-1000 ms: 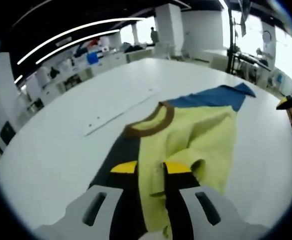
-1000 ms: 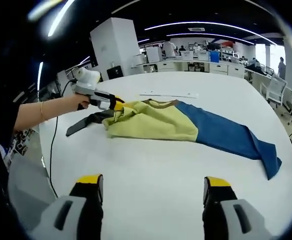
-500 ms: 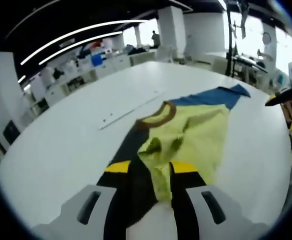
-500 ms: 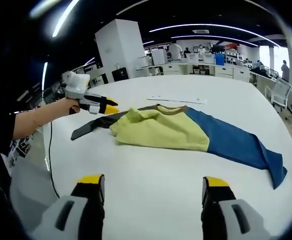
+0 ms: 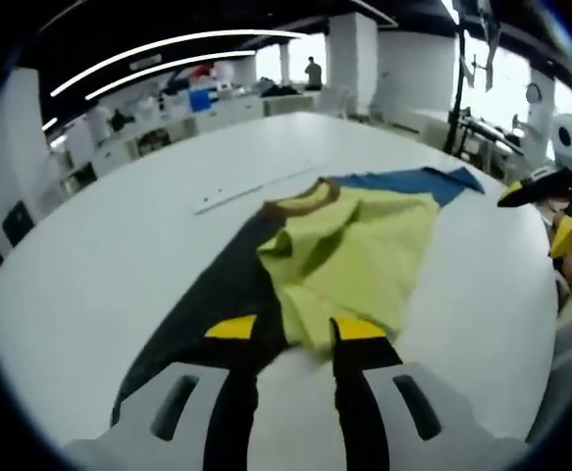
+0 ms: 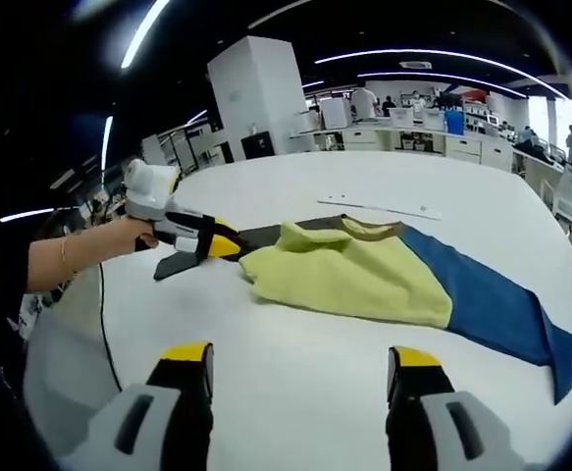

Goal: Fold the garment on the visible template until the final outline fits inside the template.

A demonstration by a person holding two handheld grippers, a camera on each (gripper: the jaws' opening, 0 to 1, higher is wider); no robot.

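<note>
A garment lies flat on the white table [image 6: 295,392]: a yellow body [image 6: 349,280] folded over itself, a brown collar [image 6: 369,228], a blue sleeve [image 6: 492,304] to the right and a dark sleeve [image 6: 178,263] to the left. In the left gripper view the yellow fold [image 5: 349,250] ends just ahead of my left gripper [image 5: 295,334], which is open with nothing between its fingers, over the dark sleeve [image 5: 207,304]. A hand holds that left gripper [image 6: 212,242] at the garment's left end. My right gripper [image 6: 300,358] is open above bare table, on the near side of the garment.
A thin white strip [image 6: 379,204] lies on the table beyond the collar. My right gripper [image 5: 536,186] shows at the right edge of the left gripper view. Desks, chairs and people stand far behind the table. A cable [image 6: 104,324] hangs from the left gripper.
My left gripper was shut on the yellow cloth; it has let go and drawn back along the dark sleeve. The yellow fold now rests flat. The right gripper stayed open.
</note>
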